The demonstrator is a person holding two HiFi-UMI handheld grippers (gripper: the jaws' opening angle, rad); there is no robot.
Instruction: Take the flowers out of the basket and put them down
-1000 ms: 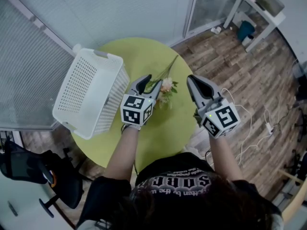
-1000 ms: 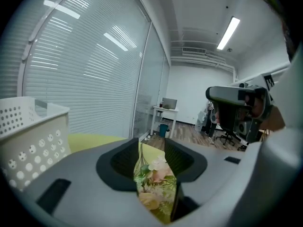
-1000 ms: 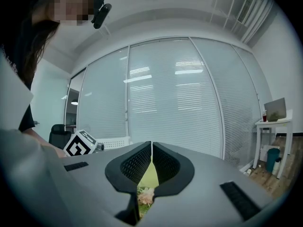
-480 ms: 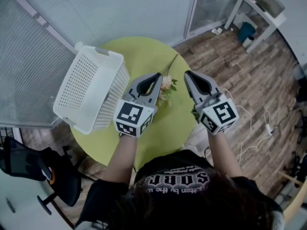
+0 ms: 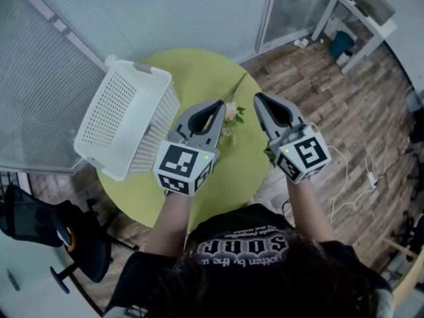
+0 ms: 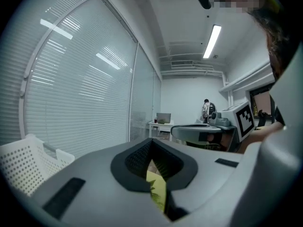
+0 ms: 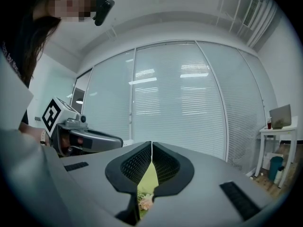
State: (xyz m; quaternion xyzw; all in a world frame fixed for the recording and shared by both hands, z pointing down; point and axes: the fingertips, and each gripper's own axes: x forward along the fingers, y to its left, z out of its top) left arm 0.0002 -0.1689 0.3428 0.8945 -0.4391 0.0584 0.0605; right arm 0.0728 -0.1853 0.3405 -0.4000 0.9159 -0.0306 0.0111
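Head view from above: one round green table (image 5: 192, 71), one white lattice basket (image 5: 112, 121) at its left edge, one pale pink flower sprig (image 5: 230, 114) and two grippers. The sprig lies on the table outside the basket, below and between the gripper tips. The left gripper (image 5: 216, 106) and right gripper (image 5: 259, 99) are both clenched with nothing between their jaws, and neither touches the sprig.
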